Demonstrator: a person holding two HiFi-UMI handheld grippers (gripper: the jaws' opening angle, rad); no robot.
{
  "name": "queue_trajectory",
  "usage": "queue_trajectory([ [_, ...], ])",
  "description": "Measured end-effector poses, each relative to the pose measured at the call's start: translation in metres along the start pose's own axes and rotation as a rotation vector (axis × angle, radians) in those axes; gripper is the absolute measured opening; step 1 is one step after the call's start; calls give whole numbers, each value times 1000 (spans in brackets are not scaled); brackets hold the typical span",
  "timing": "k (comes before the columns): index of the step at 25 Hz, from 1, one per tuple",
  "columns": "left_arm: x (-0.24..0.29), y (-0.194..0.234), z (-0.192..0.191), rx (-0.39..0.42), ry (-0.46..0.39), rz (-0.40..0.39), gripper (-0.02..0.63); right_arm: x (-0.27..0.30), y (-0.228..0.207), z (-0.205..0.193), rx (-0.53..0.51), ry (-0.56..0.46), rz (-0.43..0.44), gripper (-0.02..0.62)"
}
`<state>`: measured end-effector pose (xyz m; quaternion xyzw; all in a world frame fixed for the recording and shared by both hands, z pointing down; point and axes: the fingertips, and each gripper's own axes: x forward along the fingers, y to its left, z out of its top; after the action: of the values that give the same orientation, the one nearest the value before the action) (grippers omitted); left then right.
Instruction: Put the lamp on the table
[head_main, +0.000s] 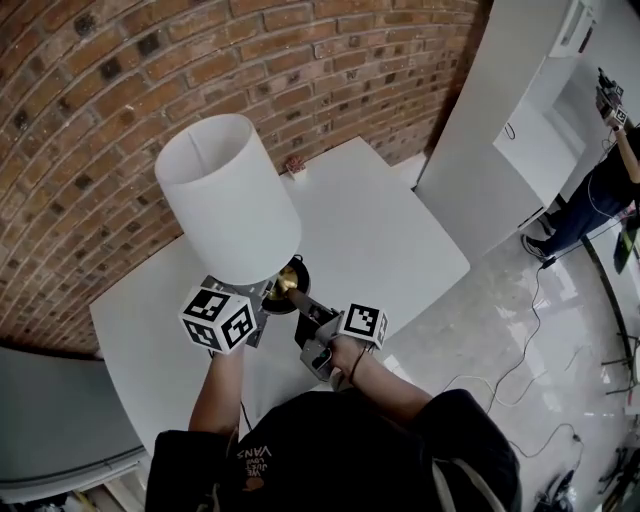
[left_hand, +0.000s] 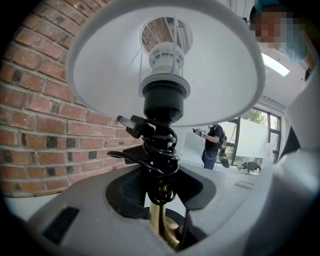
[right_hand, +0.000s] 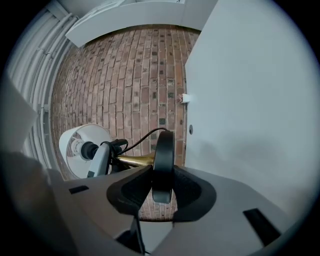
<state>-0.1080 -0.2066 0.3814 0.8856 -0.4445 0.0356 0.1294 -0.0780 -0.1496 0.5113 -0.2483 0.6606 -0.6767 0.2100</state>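
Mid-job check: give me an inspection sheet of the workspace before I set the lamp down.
Surface: white table, mostly bare.
Job's things: lamp held tilted over the table; cannot tell whether its base touches.
Clutter: one small object at the table's wall edge.
Grippers: left gripper shut on the brass stem; right gripper shut on the black base's rim.
Cables: lamp cord wound round the stem; loose cables on the floor.
Surroundings: brick wall, glossy floor, a person standing far right.
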Motion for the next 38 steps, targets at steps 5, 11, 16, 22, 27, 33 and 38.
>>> queue_trajectory([
  [5,33,23,7,-10,-6,51,140,23,-4,38,10,51,10,109],
  [11,60,47,14,-32,-22,97,140,48,-6,73,-11,71,29,107],
  [16,77,62,17,-36,-27,139,140,60,-9,93,7,84,38,104],
  [22,90,76,13,-43,-14,164,140,67,-21,110,8,80,6,107],
  [27,97,90,5,-59,-1,179,140,70,-30,118,0,73,-9,112],
  [33,108,116,-6,-63,8,212,140,69,-44,128,-8,64,-42,110],
  [38,126,141,-19,-64,3,245,138,70,-53,139,2,49,-54,103],
])
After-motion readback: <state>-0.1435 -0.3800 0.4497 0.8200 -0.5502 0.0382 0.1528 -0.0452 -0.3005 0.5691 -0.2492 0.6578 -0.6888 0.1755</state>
